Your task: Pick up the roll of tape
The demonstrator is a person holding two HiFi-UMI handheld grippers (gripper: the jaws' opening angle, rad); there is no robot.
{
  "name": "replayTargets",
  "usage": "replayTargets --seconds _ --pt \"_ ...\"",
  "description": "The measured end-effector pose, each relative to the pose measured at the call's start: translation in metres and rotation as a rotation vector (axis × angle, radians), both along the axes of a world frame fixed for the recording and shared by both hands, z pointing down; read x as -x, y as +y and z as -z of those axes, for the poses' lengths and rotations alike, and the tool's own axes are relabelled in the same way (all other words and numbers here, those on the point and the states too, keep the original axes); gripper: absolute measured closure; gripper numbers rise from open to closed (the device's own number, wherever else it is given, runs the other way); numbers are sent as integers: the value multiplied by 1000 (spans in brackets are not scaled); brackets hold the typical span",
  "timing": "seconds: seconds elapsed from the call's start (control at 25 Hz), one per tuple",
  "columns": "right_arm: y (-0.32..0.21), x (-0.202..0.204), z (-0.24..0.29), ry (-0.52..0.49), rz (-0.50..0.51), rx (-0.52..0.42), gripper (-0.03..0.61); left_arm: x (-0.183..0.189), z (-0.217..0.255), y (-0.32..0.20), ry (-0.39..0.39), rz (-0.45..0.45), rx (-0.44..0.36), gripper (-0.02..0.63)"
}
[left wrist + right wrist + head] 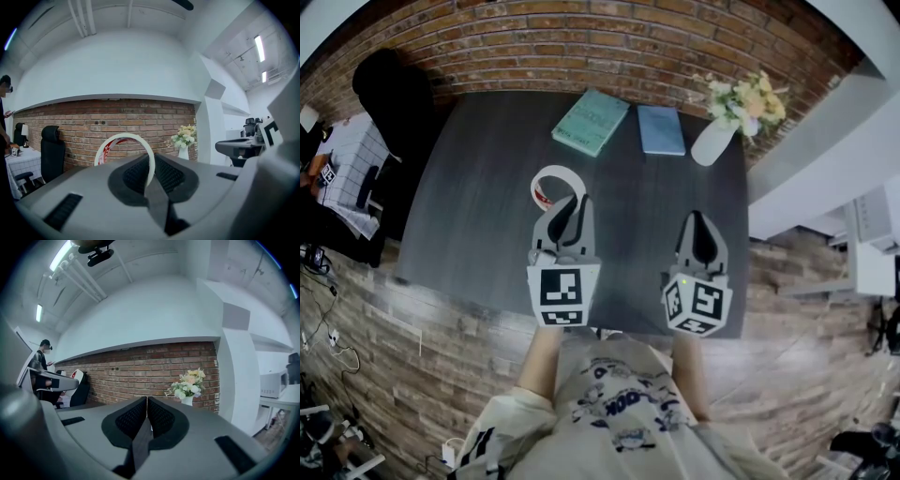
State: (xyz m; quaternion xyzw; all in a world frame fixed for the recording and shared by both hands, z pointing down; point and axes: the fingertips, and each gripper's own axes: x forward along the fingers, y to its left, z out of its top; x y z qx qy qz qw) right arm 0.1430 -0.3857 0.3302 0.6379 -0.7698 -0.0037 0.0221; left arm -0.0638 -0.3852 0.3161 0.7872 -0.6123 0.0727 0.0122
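The roll of tape (553,185), a white ring with red print inside, is held up on edge over the dark table (487,187). My left gripper (567,208) is shut on its near rim. In the left gripper view the roll of tape (124,145) rises as an arch from between the left gripper's (151,164) closed jaws. My right gripper (701,225) is over the table's right side, shut with nothing in it. In the right gripper view the right gripper's (146,405) jaws meet in a thin line.
At the table's far edge lie a green book (592,120) and a blue book (661,128), with a white vase of flowers (724,122) at the right. A brick wall (581,37) stands behind. A black chair (389,103) and a person (41,359) are at the left.
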Motion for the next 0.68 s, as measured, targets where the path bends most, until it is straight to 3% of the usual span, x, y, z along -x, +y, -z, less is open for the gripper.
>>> replayTargets --seconds 0.68 --pt "-12 -3 -2 3 1 7 569 -4 -3 -13 -7 3 12 575"
